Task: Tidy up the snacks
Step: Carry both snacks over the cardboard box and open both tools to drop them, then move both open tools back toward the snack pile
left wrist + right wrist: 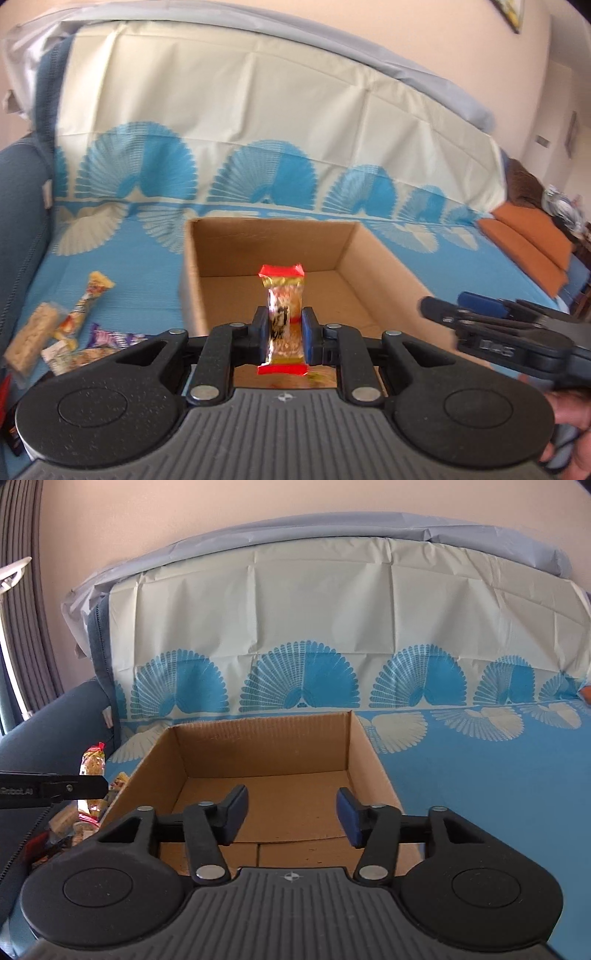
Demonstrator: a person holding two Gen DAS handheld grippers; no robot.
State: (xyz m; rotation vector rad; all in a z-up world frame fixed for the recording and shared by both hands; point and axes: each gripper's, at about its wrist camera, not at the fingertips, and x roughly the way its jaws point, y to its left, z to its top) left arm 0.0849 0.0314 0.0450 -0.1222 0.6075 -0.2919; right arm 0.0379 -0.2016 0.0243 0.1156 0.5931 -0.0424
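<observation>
My left gripper (283, 326) is shut on a gold snack packet with red ends (282, 295), held upright over the near edge of an open cardboard box (258, 243). The same packet shows at the left of the right wrist view (92, 764), in the left gripper (88, 786). My right gripper (291, 812) is open and empty, hovering over the near part of the box (266, 746), whose inside looks bare. It also shows at the right of the left wrist view (443, 312).
Several loose snack packets (66, 332) lie on the blue patterned sofa cover (443, 266) left of the box; they show in the right wrist view (74, 823) too. The sofa backrest (332, 609) rises behind. An orange cushion (524, 240) lies far right.
</observation>
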